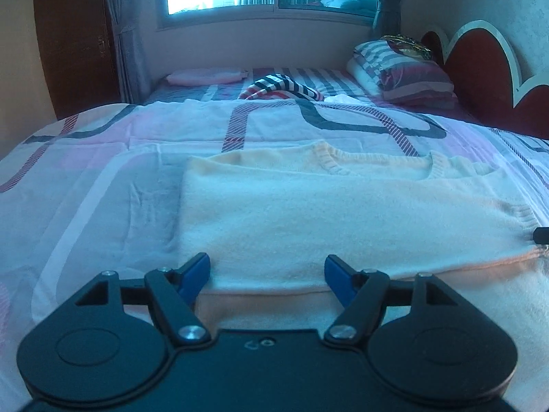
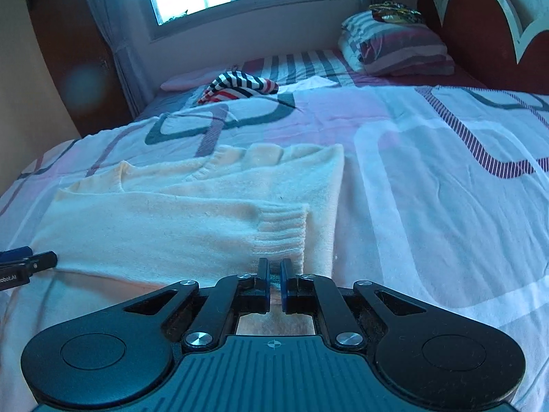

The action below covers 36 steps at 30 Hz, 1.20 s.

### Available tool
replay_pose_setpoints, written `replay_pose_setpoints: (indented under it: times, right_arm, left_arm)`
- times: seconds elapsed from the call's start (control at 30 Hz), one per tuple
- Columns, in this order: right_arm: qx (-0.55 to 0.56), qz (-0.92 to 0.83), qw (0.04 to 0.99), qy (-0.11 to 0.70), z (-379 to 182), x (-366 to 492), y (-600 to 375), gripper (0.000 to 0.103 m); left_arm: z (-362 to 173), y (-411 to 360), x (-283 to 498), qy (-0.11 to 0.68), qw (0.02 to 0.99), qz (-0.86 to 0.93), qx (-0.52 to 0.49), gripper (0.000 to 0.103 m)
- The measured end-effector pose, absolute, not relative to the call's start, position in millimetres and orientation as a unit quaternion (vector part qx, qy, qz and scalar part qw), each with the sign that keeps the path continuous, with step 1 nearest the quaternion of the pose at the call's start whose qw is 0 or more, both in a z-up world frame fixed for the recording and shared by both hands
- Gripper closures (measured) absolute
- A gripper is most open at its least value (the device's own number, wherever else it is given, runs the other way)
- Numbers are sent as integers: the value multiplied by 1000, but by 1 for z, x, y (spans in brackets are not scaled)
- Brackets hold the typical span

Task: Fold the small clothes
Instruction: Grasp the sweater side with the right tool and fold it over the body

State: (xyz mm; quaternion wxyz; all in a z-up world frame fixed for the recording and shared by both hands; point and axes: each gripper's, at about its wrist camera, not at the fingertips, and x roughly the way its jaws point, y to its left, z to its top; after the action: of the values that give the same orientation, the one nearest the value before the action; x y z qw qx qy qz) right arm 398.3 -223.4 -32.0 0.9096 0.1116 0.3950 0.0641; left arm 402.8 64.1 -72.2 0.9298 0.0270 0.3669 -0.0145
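Our left tool (image 1: 267, 274) spread over the cream knitted sweater (image 1: 343, 219), our right tool (image 2: 274, 274) pinching its hem, patterned bed (image 2: 429, 189) beneath.

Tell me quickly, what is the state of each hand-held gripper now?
Left hand-held gripper: open, holding nothing, at the cream sweater's near edge.
Right hand-held gripper: nearly closed by the sweater's cuff; a grip cannot be told.
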Motion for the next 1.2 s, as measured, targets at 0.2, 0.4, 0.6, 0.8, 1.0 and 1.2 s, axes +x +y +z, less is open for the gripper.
replay_pose_setpoints:
  times: [0.2,0.4,0.6,0.8,1.0,1.2]
  right_arm:
    - [104,71,906,403,-42,397,-223,98]
    - [102,88,907,400,-45,398,-229,98]
    - [107,102,905,398,-45,397,-234,98]
    - [119,104,902,402,-46,398,-239,98]
    - [98,94,906,401,-45,398,-231,98]
    - [63,86,901,421,-39,404,-219,97]
  left_arm:
    - [-81,60,403,376,926,-6,44,29]
    - [-81,56,407,383,922,8,52,26]
    - [-80,55,410,396,916,18,53,24]
    - [-81,58,414,403,914,24,47,17]
    - [-81,59,413,403,914,19,51,16]
    - [-73,60,411,420,905,21,68,15]
